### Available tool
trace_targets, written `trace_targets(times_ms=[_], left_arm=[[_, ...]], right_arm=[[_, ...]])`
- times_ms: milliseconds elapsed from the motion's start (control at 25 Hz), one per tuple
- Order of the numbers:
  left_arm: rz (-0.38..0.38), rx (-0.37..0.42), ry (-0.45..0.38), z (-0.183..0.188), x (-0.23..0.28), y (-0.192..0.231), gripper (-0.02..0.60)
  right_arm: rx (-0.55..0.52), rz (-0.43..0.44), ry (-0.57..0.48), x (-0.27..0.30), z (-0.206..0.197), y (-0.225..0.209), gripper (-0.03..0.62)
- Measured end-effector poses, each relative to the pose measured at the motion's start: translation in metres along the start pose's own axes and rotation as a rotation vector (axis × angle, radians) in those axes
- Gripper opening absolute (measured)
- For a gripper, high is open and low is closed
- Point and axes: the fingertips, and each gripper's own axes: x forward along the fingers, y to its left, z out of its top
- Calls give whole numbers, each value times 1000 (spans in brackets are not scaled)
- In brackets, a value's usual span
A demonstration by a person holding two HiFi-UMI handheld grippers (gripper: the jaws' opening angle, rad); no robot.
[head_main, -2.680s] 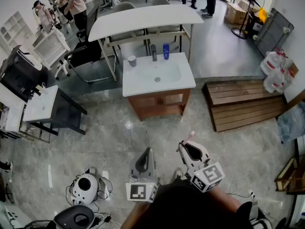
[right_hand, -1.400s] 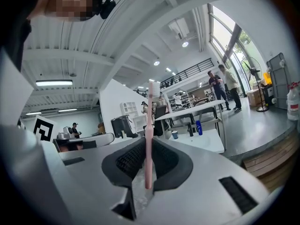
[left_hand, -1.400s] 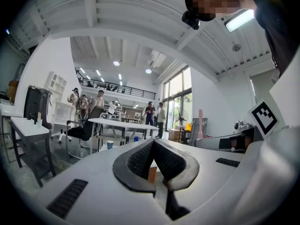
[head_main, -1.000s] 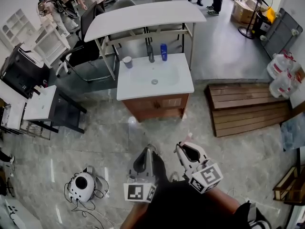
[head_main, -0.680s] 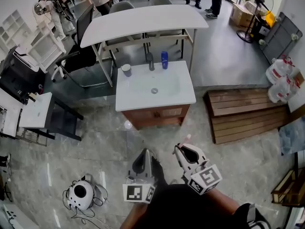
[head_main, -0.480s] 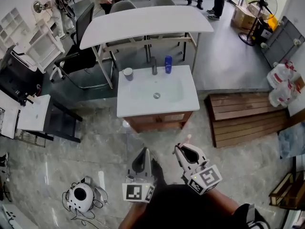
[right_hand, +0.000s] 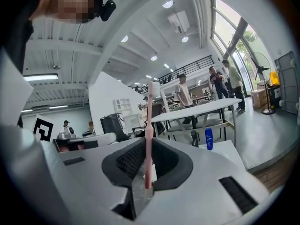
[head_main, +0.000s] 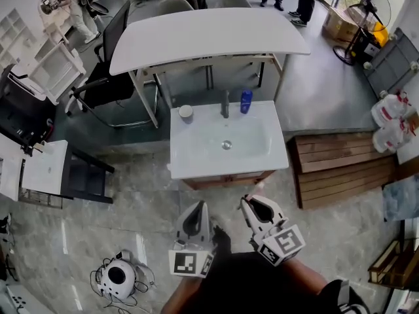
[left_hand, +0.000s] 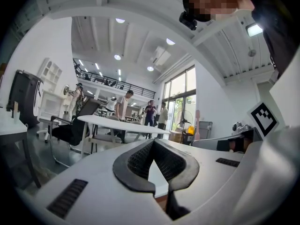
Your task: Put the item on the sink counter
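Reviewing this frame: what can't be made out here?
The pink stick: lower end hidden inside the right gripper in the right gripper view; too small in the head view to identify.
The blue bottle: label too small in both views.
The cup: contents too small, head view.

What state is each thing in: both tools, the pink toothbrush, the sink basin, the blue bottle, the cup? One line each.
left tool: shut, nothing between its jaws.
right tool: shut on the pink toothbrush.
pink toothbrush: gripped, sticking out past the jaw tips, not yet on the sink counter.
sink basin: empty.
blue bottle: upright behind the basin.
cup: upright at the counter's back left corner.
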Motion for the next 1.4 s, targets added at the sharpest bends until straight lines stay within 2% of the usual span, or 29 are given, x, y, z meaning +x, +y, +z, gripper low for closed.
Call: trace_targets(times_ms=[80, 360, 440, 520, 640, 800, 1000, 1160, 1400], left_arm=[[1, -19, -2, 4, 8, 16, 15], [-32, 10, 2, 10, 27, 64, 15], [-33, -12, 1, 12, 31, 74, 15], [-34, -21, -4, 16, 32, 79, 15], [-44, 10, -17, 19, 33, 87, 15], [-27, -43, -25, 28, 33, 94, 15], [-22, -5, -38, 33, 35, 111, 15], [-11, -25, -43, 35, 42, 120, 15], [-8, 4, -40, 35, 60, 138, 15]], right_arm=[[-5, -6, -1, 19, 4, 1, 38], [-12, -29, -3, 70, 9, 7, 38], [-13, -35, -5, 81, 11, 10, 38], [-15, -38, -3, 87, 13, 12, 38], [-30, -37, -7, 97, 18, 15, 38], [-38, -25, -7, 108, 21, 22, 38], [-44, -9, -15, 124, 27, 27, 38], [-43, -9, -12, 138, 27, 22, 38], [-42, 4, -10, 165, 30, 14, 38]])
